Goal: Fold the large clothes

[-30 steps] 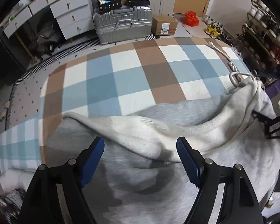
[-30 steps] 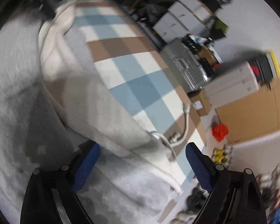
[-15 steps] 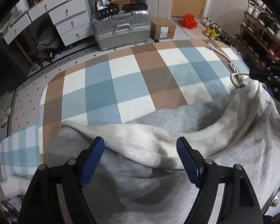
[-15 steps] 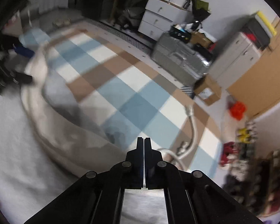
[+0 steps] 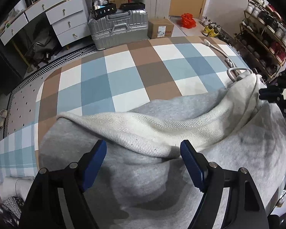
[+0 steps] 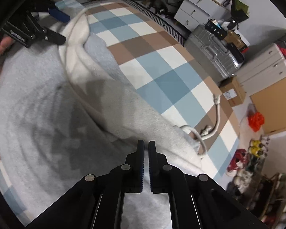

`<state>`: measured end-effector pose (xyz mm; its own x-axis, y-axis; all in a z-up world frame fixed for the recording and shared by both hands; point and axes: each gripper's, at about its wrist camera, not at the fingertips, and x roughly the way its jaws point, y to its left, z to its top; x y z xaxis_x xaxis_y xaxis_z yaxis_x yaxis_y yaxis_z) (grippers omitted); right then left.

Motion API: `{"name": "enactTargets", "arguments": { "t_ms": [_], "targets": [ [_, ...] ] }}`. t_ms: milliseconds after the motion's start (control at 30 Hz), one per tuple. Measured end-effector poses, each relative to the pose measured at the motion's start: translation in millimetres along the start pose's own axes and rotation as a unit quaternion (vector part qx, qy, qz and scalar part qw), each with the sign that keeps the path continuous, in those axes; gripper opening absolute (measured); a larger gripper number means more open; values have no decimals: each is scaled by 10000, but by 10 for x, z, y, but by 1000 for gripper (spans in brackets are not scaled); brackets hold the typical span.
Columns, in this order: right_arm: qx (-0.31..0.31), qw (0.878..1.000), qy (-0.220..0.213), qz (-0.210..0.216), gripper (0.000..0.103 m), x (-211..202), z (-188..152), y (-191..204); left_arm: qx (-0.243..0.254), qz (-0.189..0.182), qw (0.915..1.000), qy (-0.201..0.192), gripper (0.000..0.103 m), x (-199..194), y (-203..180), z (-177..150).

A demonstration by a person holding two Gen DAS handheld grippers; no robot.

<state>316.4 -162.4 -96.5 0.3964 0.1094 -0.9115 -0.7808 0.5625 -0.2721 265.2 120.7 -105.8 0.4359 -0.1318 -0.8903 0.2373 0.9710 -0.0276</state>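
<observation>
Right wrist view: the right tool (image 6: pixel 146 145) is pinched on the cream edge of a grey sweatshirt (image 6: pixel 38 99) lying on a checked blanket (image 6: pixel 162 70).
Its jaws have just been closing, and cloth sits between them near the white drawstring (image 6: pixel 217 114). The left tool (image 5: pixel 143 152) hangs wide above the sweatshirt (image 5: pixel 146 181), gripping nothing, its blue pads (image 5: pixel 190 164) either side of the cream fold, with the blanket (image 5: pixel 124 72) beyond.
</observation>
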Motion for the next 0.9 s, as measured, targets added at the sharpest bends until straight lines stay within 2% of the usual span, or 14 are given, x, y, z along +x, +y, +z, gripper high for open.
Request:
{"name": "enactTargets", "arguments": {
  "t_ms": [67, 133, 200, 233, 333, 400, 500, 767, 833, 900],
  "targets": [
    [250, 9994, -190, 110, 19, -55, -18, -44, -34, -58, 10000, -13, 76, -3, 2, -16],
    [787, 9950, -477, 399, 102, -115, -53, -142, -70, -87, 9999, 2, 76, 7, 6, -32],
    [945, 9907, -782, 581, 103, -186, -70, -156, -70, -59, 10000, 12, 76, 15, 4, -46],
    [887, 9919, -785, 450, 103, -186, -66, -138, -58, -43, 10000, 14, 76, 12, 2, -50],
    [121, 9970, -593, -474, 103, -117, -78, 36, -45, -17, 10000, -16, 76, -25, 4, -51],
    [-241, 9962, -318, -776, 103, -18, -65, 77, -18, -2, 10000, -47, 76, -40, 1, -49],
    [-930, 9875, -204, -1255, 103, 78, -48, 167, -3, 29, 10000, -65, 76, -31, 8, -42],
    [-1677, 9741, 222, -1498, 101, 345, 115, 133, 82, 78, 9999, -115, 76, -2, 3, -15],
    [-1872, 9727, 304, -1340, 87, 372, 119, 199, 101, 61, 9998, -137, 76, -1, 5, -20],
    [-2122, 9673, 315, -1354, 81, 392, 106, 284, 100, 40, 9998, -149, 76, 0, 14, -25]
  ]
}}
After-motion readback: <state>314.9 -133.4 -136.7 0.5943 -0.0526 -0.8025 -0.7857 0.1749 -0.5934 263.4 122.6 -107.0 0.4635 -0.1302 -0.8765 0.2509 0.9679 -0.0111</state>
